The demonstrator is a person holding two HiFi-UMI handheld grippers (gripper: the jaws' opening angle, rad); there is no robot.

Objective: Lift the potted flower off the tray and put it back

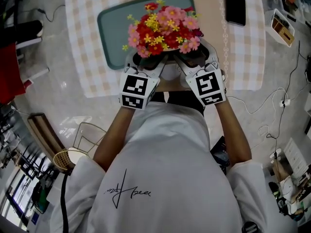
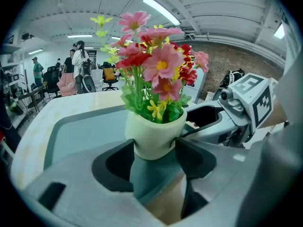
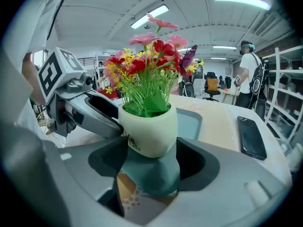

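A teal tray (image 1: pixel 114 28) lies on a checked cloth (image 1: pixel 82 42) over the table, its long side running along the table's near edge. A dark phone (image 1: pixel 235 4) lies flat toward the table's far right corner, well apart from the tray. The potted flower (image 1: pixel 163 30) is at the tray's near edge, toward its right corner. Both grippers come at it from the near side and crowd round it, each gripper's marker cube just behind its jaws. The left gripper (image 2: pixel 155 148) has its jaws spread wide and clamped on the lower part of the cream pot (image 2: pixel 154 136), one pad against each side. The right gripper (image 3: pixel 150 148) grips the same pot in the same way from the other flank, so the two grippers nearly meet beside it. The pot stands upright, its long axis vertical, the mouth up. Whether its base rests on the tray or is just clear of it cannot be told. The pot holds green stems topped with red, pink and yellow blossoms that spread wider than the pot.
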